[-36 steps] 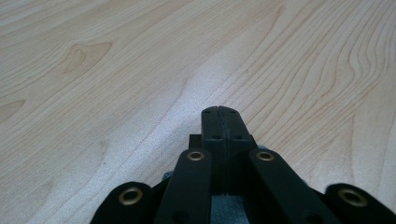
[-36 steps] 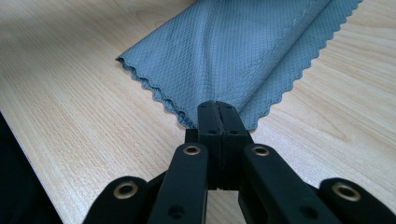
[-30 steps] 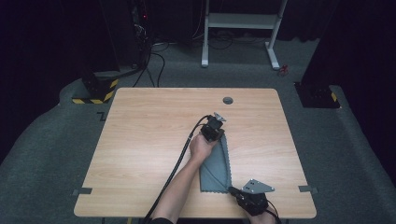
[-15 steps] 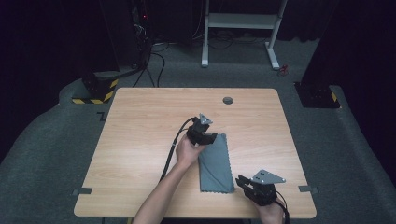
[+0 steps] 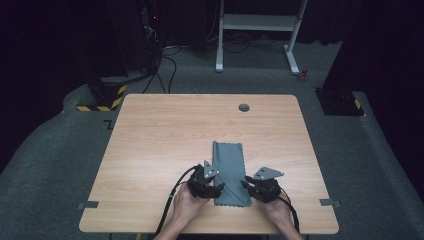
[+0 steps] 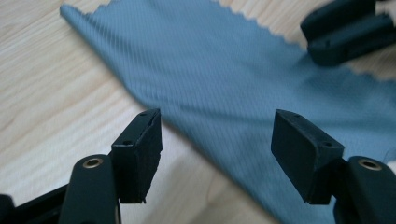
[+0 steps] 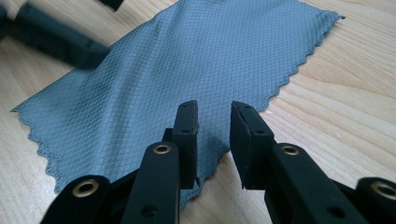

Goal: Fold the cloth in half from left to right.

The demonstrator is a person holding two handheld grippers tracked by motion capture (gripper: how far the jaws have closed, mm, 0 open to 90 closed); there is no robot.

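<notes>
Grey-blue cloth (image 5: 230, 172), zigzag edges, flat on table nr front edge.

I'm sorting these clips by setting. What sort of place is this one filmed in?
Probably a lab or recording studio rather than a home: a bare wooden table stands on grey carpet, dark curtains surround it, and cables run to equipment behind. A person works a grey cloth with two hand-held grippers.

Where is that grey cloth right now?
In the high view, the grey-blue woven cloth lies flat on the wooden table, near its front edge, between the two hand-held grippers.
</notes>
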